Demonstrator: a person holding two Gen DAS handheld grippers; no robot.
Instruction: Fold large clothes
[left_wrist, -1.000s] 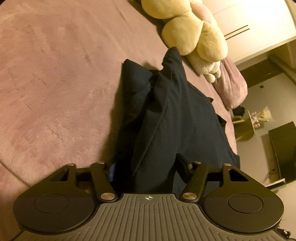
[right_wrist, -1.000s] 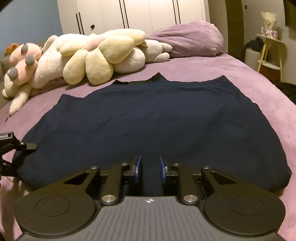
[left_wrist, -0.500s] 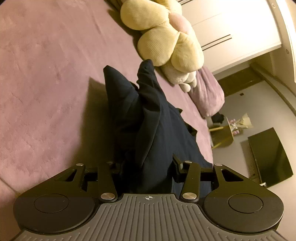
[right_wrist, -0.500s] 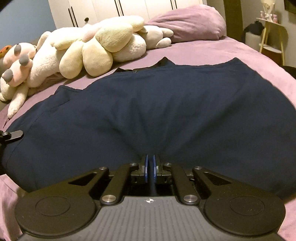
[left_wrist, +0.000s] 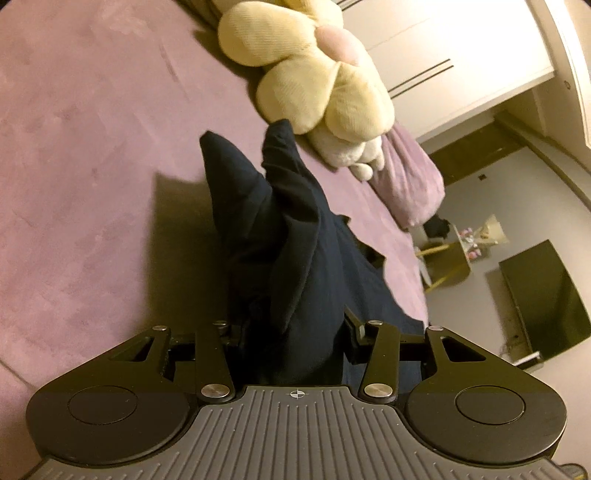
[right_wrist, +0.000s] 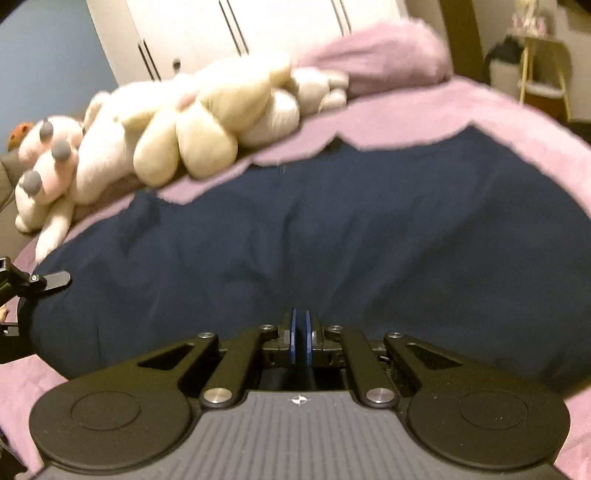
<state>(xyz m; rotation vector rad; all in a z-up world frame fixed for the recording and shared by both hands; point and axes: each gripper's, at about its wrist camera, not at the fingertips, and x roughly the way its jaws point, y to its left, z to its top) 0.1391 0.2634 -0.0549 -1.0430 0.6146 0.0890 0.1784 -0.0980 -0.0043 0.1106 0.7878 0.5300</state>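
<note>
A large dark navy garment (right_wrist: 332, 229) lies spread on a purple bed (right_wrist: 498, 110). My right gripper (right_wrist: 300, 339) is shut on its near hem, the blue pads pressed together on the cloth. In the left wrist view the same garment (left_wrist: 295, 236) bunches up in folds and fills the space between the fingers of my left gripper (left_wrist: 295, 332), whose jaws stand wide apart around it. The pads are hidden by the cloth, so I cannot tell whether they grip. The left gripper also shows at the left edge of the right wrist view (right_wrist: 22, 288).
Cream and pink plush toys (right_wrist: 184, 125) and a purple pillow (right_wrist: 376, 51) lie along the bed's far side, before white wardrobe doors (right_wrist: 240, 26). A small stand (left_wrist: 443, 254) and a dark screen (left_wrist: 543, 302) are beside the bed.
My right gripper closed on the garment's hem and lifted it slightly. My left gripper moved with the bunched cloth, raising it; the view has tilted toward the plush toys.
</note>
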